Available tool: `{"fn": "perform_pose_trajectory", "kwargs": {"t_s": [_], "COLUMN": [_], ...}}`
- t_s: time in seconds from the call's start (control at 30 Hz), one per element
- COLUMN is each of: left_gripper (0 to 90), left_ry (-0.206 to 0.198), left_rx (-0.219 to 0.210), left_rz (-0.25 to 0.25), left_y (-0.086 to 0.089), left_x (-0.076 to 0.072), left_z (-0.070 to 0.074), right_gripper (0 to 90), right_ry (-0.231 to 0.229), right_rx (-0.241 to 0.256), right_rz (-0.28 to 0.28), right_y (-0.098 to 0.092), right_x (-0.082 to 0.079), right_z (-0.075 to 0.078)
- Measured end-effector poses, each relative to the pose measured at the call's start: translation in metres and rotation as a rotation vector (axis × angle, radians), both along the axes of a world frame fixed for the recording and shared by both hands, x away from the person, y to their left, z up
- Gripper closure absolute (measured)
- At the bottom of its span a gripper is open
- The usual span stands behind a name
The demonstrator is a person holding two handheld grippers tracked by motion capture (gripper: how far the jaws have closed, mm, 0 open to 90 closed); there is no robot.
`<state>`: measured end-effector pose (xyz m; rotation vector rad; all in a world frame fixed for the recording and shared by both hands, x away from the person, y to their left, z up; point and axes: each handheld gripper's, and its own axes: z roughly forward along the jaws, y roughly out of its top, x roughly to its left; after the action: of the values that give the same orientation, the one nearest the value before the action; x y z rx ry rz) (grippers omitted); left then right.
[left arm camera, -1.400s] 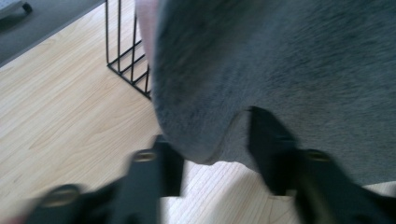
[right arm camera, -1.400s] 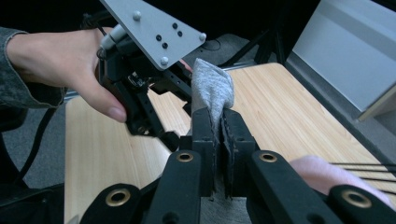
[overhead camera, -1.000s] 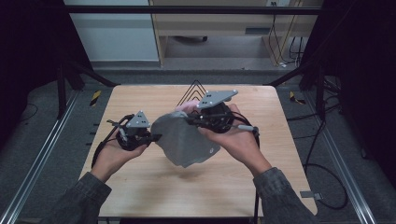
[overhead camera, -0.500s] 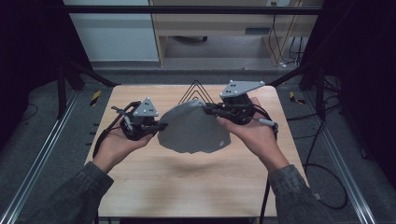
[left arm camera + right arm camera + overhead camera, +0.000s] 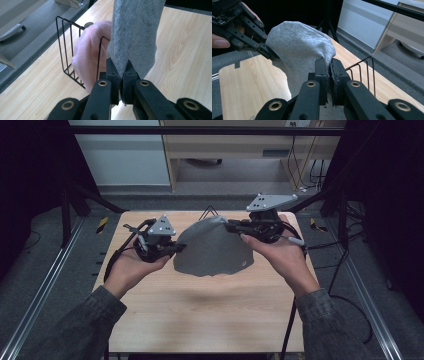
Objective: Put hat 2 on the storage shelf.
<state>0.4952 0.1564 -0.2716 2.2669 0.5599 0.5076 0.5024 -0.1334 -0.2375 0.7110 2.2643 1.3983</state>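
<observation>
Left gripper (image 5: 176, 248): jaws clamped on the near-left edge of the grey cloth (image 5: 214, 249). Right gripper (image 5: 231, 226): jaws pinched tight on the cloth's far-right edge. The cloth hangs spread between the two grippers, above the wooden table (image 5: 210, 315). Behind the cloth, at the table's far edge, stands a black wire rack (image 5: 72, 53) with a pink cloth (image 5: 87, 56) draped in it.

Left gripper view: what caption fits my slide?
Left gripper pinches grey cloth beside a pink cloth in a wire rack.
</observation>
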Motion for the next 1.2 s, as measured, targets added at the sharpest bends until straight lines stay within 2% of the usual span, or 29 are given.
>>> {"fn": "perform_pose_trajectory", "kwargs": {"t_s": [0.23,0.33,0.37,0.57,0.7,0.8,0.87,1.03,1.1,1.17,1.2], "left_gripper": [86.9,87.0,87.0,87.0,87.0,87.0,87.0,87.0,87.0,87.0,87.0], "left_ry": [-0.009,-0.016,-0.016,-0.055,-0.108,-0.124,-0.128,-0.162,-0.16,-0.162,-0.165], "left_rx": [-0.008,-0.032,-0.032,-0.05,-0.06,-0.065,-0.086,-0.118,-0.139,-0.14,-0.126], "left_rz": [0.002,0.012,0.012,0.038,0.062,0.068,0.079,0.099,0.103,0.104,0.105], "left_y": [-0.007,-0.008,-0.008,-0.01,-0.016,-0.018,-0.019,-0.02,-0.021,-0.023,-0.023], "left_x": [0.007,0.014,0.014,0.023,0.034,0.04,0.048,0.062,0.066,0.069,0.072], "left_z": [0.012,0.023,0.023,0.046,0.067,0.074,0.08,0.088,0.087,0.087,0.087], "right_gripper": [85.7,85.7,85.7,85.7,85.8,85.8,85.8,85.8,85.8,85.8,85.8], "right_ry": [0.004,0.005,0.003,-0.023,-0.06,-0.067,-0.083,-0.102,-0.109,-0.113,-0.105], "right_rx": [0.023,0.036,0.042,0.06,0.086,0.101,0.118,0.15,0.163,0.179,0.18], "right_rz": [-0.012,-0.028,-0.032,-0.055,-0.09,-0.1,-0.106,-0.126,-0.128,-0.129,-0.135], "right_y": [-0.006,-0.009,-0.009,-0.011,-0.013,-0.016,-0.019,-0.026,-0.028,-0.03,-0.031], "right_x": [0.006,0.013,0.015,0.022,0.032,0.036,0.041,0.053,0.058,0.063,0.07], "right_z": [0.007,0.013,0.016,0.031,0.047,0.051,0.054,0.059,0.06,0.06,0.059]}}
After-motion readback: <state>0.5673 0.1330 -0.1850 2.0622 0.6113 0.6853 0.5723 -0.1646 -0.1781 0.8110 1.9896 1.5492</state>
